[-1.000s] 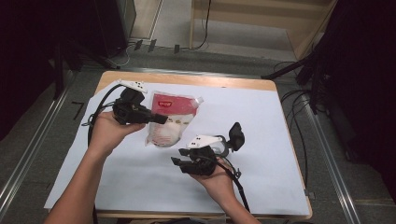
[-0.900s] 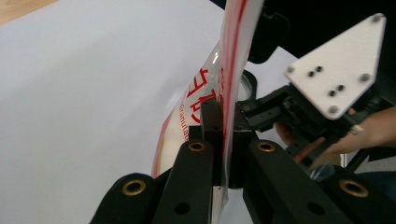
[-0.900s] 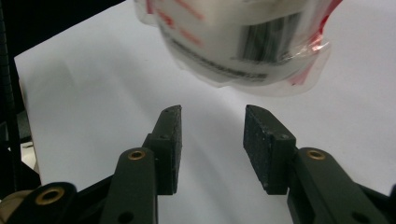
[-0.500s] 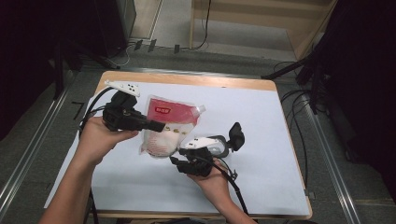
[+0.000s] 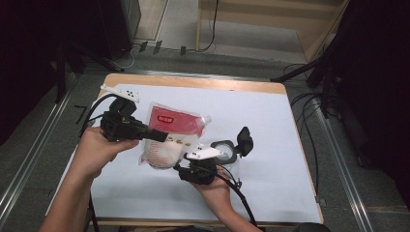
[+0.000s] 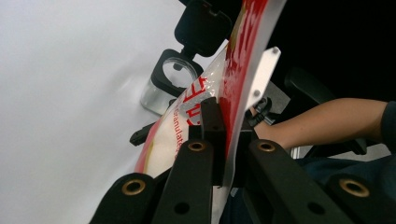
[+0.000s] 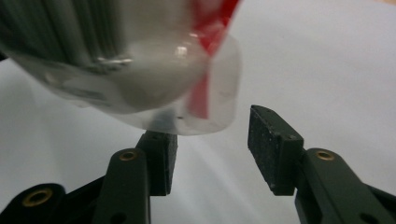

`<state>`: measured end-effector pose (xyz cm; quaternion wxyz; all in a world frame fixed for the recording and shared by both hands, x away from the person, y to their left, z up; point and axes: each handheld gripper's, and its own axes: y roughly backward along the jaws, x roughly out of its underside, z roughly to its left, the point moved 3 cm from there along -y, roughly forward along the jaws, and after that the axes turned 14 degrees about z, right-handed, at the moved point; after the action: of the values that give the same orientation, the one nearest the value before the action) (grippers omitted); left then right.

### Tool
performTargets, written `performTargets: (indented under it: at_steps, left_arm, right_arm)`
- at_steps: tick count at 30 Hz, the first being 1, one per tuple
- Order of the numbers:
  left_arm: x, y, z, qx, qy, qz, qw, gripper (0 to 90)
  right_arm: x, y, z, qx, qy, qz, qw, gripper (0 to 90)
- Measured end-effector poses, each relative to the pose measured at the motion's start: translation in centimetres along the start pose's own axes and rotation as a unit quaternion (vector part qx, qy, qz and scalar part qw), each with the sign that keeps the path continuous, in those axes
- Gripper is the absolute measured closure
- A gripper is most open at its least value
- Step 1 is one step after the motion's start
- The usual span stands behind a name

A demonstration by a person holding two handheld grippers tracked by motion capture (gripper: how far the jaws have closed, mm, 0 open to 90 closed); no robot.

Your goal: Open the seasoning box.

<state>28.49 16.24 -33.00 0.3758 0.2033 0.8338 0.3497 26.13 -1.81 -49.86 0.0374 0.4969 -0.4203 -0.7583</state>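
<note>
We hold the pouch (image 5: 171, 137) clamped in the left gripper (image 5: 159, 137) above the white table (image 5: 270, 140). Right gripper (image 5: 180, 170) just below the pouch, jaws apart, just been opening. Clear jar (image 5: 223, 152) beside the pouch; dark room behind.

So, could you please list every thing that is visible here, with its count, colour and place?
Red and clear plastic pouch of white granules: one, red top and clear bottom, lifted over the table's left half, clamped in the left hand-held gripper.
Clear plastic container with black flip lid: one, lid open, standing near the table's middle, just behind the right hand-held gripper.
White table cover: one, white, over the wooden table top.
Cables: several, black, on the floor right of the table.
Left hand-held gripper: one, black, shut on the pouch's edge.
Right hand-held gripper: one, black, jaws just been opening, below the pouch's bottom, pads not pressing it.
</note>
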Motion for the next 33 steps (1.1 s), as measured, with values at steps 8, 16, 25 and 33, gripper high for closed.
performTargets:
  at_steps: [8, 16, 25, 33]
  left_arm:
    - [-0.1, -0.3, 0.2, 0.024, 0.017, -0.003, 0.9996, 90.0]
    - [-0.8, -1.7, 0.1, -0.020, 0.023, 0.008, 0.9995, 90.0]
    - [-1.3, -2.1, 0.2, -0.028, 0.037, -0.001, 0.9989, 90.0]
    - [-2.1, -4.3, -0.7, -0.059, 0.001, 0.022, 0.9980, 88.7]
  right_arm:
    - [0.5, -0.4, -0.2, 0.017, -0.011, -0.006, 0.9998, 51.8]
    - [0.6, -0.5, 1.4, -0.003, 0.029, 0.006, 0.9996, 53.2]
    - [0.1, 0.4, 2.2, 0.019, 0.072, 0.002, 0.9972, 52.6]
    - [-0.1, 0.2, 4.1, -0.009, 0.093, 0.024, 0.9954, 52.3]
